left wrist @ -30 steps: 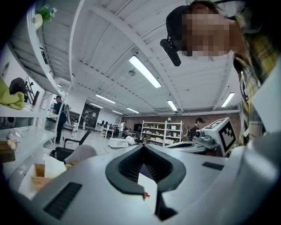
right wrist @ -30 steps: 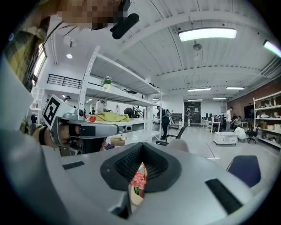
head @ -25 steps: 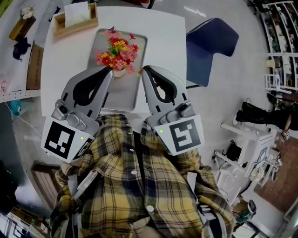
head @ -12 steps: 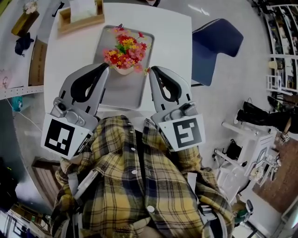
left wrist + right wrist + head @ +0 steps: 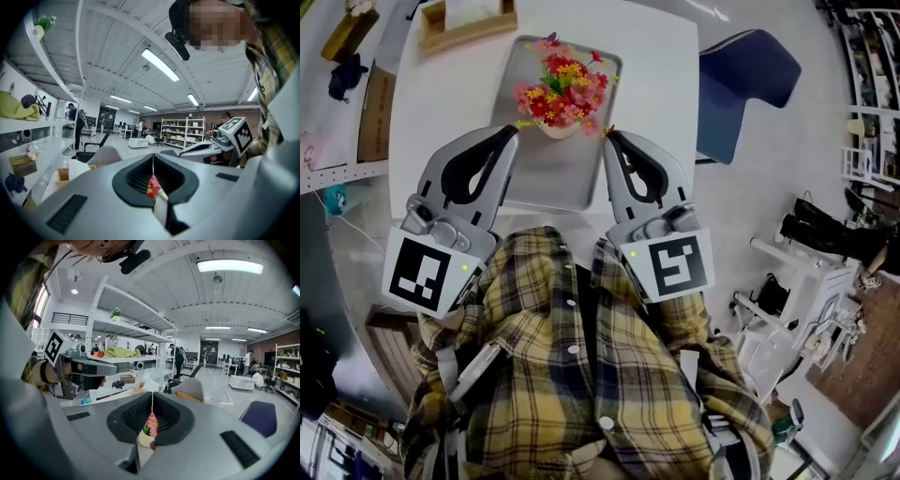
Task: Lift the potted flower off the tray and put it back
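Observation:
The potted flower [image 5: 560, 94], red, pink and yellow blooms in a small cream pot, stands on the grey metal tray [image 5: 546, 178] on the white table [image 5: 441, 103]. My left gripper [image 5: 512, 132] is shut and empty, its tip just left of the pot. On the other side my right gripper [image 5: 608, 137] is also shut and empty, its tip just right of the pot. Neither touches the plant as far as I can see. A sliver of the flower [image 5: 152, 187] shows through the left gripper's closed jaws, and the flower and pot [image 5: 149, 428] peek through the right gripper's.
A wooden box [image 5: 469, 23] with white paper sits at the table's far left. A blue chair [image 5: 741, 89] stands to the right of the table. Shelving and clutter [image 5: 347, 56] line the left side; equipment [image 5: 797, 300] stands on the floor at right.
Both grippers have sunk slightly and the left has drawn a little away from the pot. The table, tray and flower now sit higher in the head view.

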`<action>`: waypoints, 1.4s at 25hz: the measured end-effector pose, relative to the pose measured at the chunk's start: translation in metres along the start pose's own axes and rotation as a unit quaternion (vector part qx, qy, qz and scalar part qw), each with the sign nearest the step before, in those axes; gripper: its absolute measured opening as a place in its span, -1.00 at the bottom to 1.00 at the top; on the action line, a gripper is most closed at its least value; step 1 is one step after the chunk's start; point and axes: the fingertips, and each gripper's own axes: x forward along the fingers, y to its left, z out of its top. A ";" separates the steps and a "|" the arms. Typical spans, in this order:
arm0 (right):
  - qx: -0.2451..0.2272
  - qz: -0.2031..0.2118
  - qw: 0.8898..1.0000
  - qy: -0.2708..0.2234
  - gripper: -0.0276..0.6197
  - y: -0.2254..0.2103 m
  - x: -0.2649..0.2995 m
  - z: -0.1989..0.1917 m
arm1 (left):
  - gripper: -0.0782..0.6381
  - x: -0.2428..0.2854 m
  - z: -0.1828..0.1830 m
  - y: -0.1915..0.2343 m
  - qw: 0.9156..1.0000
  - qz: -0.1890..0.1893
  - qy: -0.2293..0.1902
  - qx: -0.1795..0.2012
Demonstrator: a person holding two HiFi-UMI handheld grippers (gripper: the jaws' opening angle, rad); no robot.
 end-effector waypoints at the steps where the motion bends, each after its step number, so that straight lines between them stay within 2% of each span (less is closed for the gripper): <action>1: 0.004 0.005 1.000 0.001 -0.92 0.002 0.000 -0.004 | -0.76 0.000 -0.002 0.000 1.000 0.000 0.002 -0.001; 5: 0.020 0.020 0.999 0.016 -0.91 0.005 0.002 -0.018 | -0.76 0.002 -0.012 0.000 1.000 -0.005 0.015 -0.011; 9: 0.024 0.024 0.999 0.000 -0.91 0.001 0.006 -0.020 | -0.75 0.004 -0.023 0.001 1.000 -0.003 0.025 -0.015; 12: 0.035 0.030 0.998 0.034 -0.76 0.001 0.006 -0.035 | -0.73 0.005 -0.032 0.002 0.999 0.000 0.035 -0.021; 17: 0.030 0.043 0.997 0.050 -0.61 -0.002 0.011 -0.056 | -0.52 0.011 -0.050 0.001 0.998 0.001 0.054 -0.024; 23: 0.030 0.064 0.992 0.104 -0.40 0.000 0.016 -0.091 | -0.24 0.017 -0.082 -0.006 0.995 -0.004 0.094 -0.033; 32: 0.018 0.100 0.985 0.138 -0.10 -0.005 0.041 -0.148 | -0.09 0.031 -0.139 -0.009 0.987 -0.004 0.152 -0.052; 35: 0.009 0.112 0.982 0.150 -0.04 -0.005 0.048 -0.163 | -0.05 0.038 -0.158 -0.009 0.985 -0.013 0.165 -0.044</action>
